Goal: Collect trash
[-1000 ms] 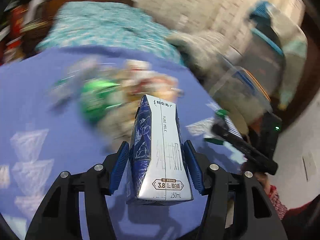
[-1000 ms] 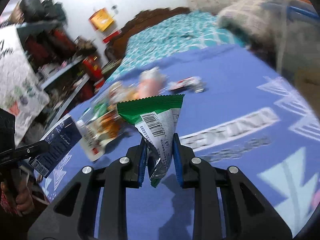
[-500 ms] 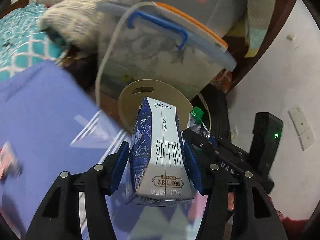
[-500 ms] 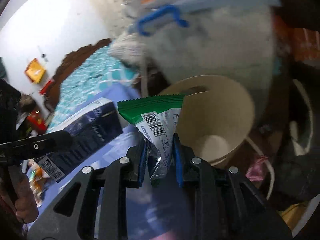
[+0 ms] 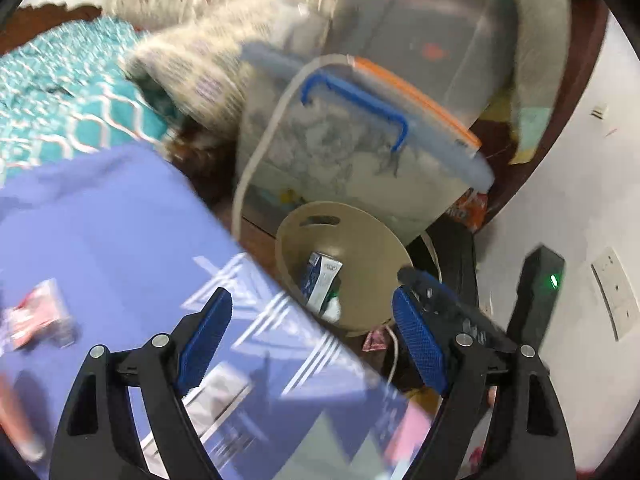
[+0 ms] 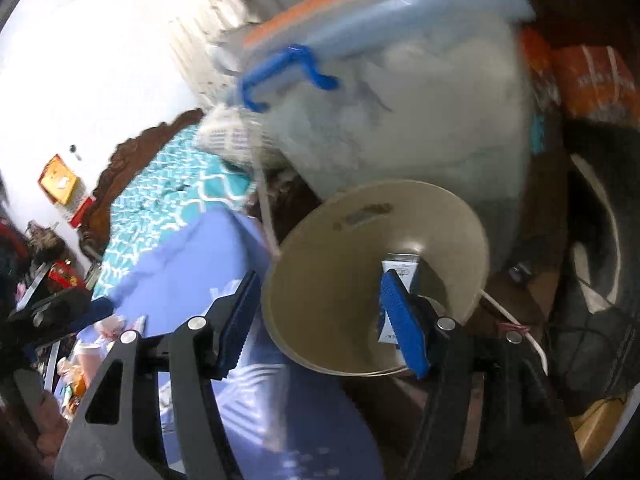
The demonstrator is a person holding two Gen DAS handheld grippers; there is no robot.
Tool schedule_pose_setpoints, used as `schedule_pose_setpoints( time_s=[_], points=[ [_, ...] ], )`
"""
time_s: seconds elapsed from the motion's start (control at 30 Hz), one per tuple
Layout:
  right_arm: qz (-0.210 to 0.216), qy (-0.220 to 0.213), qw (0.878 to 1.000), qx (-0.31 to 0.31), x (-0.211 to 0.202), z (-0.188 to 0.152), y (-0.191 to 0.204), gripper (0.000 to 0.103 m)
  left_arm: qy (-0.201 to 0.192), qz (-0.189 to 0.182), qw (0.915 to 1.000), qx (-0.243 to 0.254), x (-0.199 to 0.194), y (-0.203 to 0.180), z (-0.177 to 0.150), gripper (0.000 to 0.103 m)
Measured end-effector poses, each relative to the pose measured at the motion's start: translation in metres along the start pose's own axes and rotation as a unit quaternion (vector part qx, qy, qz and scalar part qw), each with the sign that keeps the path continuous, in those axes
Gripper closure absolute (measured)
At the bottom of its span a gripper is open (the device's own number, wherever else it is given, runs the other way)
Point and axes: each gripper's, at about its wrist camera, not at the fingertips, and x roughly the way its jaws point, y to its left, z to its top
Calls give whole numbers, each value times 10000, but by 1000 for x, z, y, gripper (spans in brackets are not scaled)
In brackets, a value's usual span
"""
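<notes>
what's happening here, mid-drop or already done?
Looks done for this round. Both the left gripper and the right gripper are open and empty, near the beige bin that sits beside the blue-covered table. The milk carton lies inside the bin; something green shows beside it, but it is too small to identify. A red wrapper is on the table, so likely more trash to fetch.

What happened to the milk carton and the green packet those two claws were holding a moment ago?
Both were let go. The left gripper and right gripper now stand open and empty, and the milk carton lies inside the beige bin. The green packet cannot be clearly made out. The bin and the lidded storage box behind it stayed put.
</notes>
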Motion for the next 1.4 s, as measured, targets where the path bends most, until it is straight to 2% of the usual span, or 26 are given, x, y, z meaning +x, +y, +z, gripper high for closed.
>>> schedule_pose_setpoints(
  time_s=[0.03,0.1,0.2,0.27,0.3,0.37,0.47,0.5,0.57,0.63,0.7,0.77,0.83,0.87,0.9,0.93,0.97,1.0,1.1,1.17,1.3,1.4],
  points=[
    [102,-7,9999,-95,-2,-3,11,41,-100,84,9999,15,-18,6,-10,24],
    [312,77,9992,-252,-2,-7,33,54,-271,187,9995,-9,-58,20,-34,24],
    [820,394,9941,-594,4,-26,83,61,-458,377,9980,-198,-107,47,-71,24],
    [1175,656,9875,-819,9,-44,119,62,-528,570,9964,-329,-135,64,-94,25],
    [1375,825,9827,-930,13,-55,138,62,-595,816,9939,-452,-157,80,-116,25],
    [1815,1242,9683,-1187,22,-84,182,63,-676,1113,9893,-659,-184,101,-141,25],
    [2141,1598,9506,-1583,33,-116,232,63,-824,1682,9734,-1322,-228,146,-183,24],
    [2217,1666,9455,-1705,36,-125,249,63,-871,1920,9631,-1674,-243,168,-198,24],
    [2338,1696,9372,-1957,39,-136,282,61,-825,2155,9479,-2196,-256,197,-216,24],
    [2496,1694,9266,-2247,41,-143,319,60,-874,1937,9431,-2557,-261,216,-227,24],
    [2544,1742,9176,-2508,48,-147,347,38,-872,1653,9429,-2757,-256,226,-232,25],
    [2454,1627,9111,-2885,56,-156,379,27,-807,1514,9444,-2805,-249,230,-232,25],
    [2244,1558,9040,-3288,72,-167,408,27,-759,1433,9440,-2873,-238,235,-233,28],
    [2161,1588,9004,-3424,78,-172,415,33,-704,1333,9437,-2943,-231,237,-232,33],
    [2077,1686,8946,-3580,86,-175,420,56,-624,1215,9446,-2984,-226,237,-233,53],
    [2013,1827,8886,-3695,91,-181,423,68,-543,1136,9458,-2993,-224,239,-235,78],
    [1965,1936,8855,-3738,92,-187,425,68,-463,1029,9481,-2973,-219,237,-236,89],
    [2074,1842,8871,-3689,85,-188,424,69,-466,867,9525,-2883,-220,232,-239,94],
    [2226,1246,8909,-3757,44,-187,406,70,-647,879,9605,-2558,-239,218,-248,94],
    [2277,822,9007,-3607,12,-185,389,70,-808,893,9631,-2406,-256,209,-259,98],
    [2254,816,9191,-3126,-18,-186,350,69,-975,974,9638,-2280,-278,199,-280,99],
    [2078,1071,9294,-2856,-21,-195,326,69,-924,1088,9607,-2380,-287,201,-298,99]
  ],
)
